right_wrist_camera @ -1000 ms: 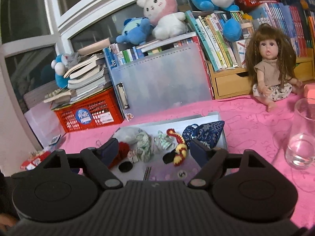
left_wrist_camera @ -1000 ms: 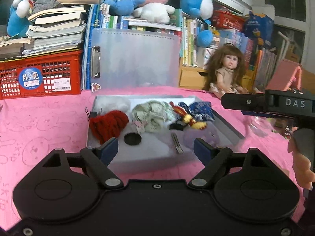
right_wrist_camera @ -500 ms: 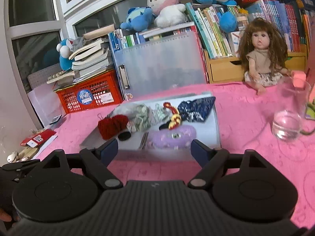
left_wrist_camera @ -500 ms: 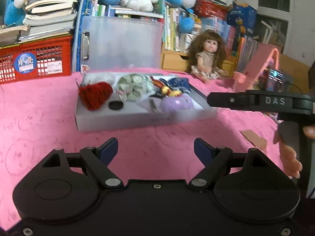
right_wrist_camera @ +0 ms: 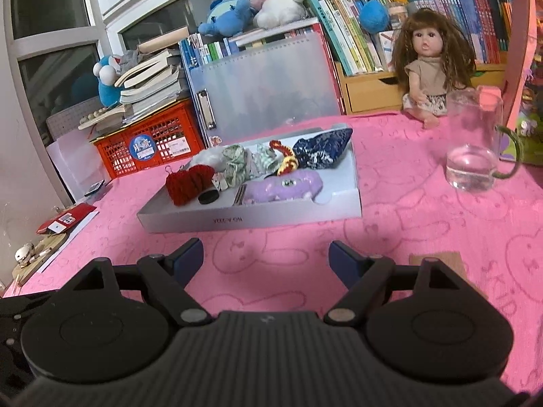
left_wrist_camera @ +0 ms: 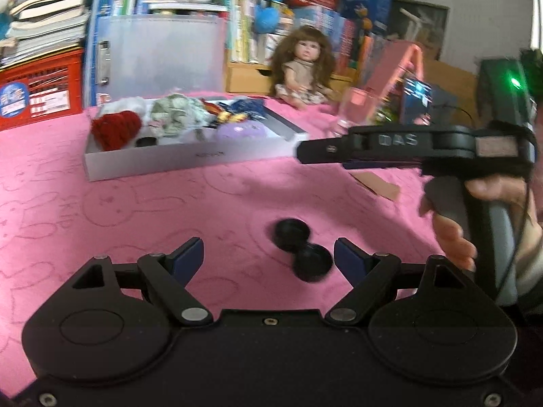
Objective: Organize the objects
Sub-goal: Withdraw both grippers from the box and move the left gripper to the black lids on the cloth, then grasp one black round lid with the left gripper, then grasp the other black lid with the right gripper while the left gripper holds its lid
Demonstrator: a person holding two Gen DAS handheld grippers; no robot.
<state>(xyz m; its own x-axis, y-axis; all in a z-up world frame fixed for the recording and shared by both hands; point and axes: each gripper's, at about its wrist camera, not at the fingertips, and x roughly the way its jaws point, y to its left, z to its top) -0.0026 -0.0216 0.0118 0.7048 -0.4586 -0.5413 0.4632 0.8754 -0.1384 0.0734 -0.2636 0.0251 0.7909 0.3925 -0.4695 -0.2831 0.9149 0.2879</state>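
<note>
The shallow grey cardboard tray [right_wrist_camera: 251, 218] on the pink tablecloth [right_wrist_camera: 407, 224] already holds most items: purple plush pouch [right_wrist_camera: 288, 185], red knitted pouch [right_wrist_camera: 186, 183]. A small black dumbbell-shaped object [left_wrist_camera: 302, 249] lies loose just before the left gripper [left_wrist_camera: 268, 257], likely next. Both it and the right gripper [right_wrist_camera: 265, 257] stand apart, empty. Both have pulled back from the tray since earlier.

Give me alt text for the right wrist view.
Right gripper, fingers open and empty, points at a grey tray of small soft items on a pink tablecloth. A glass mug and a doll are at right.
</note>
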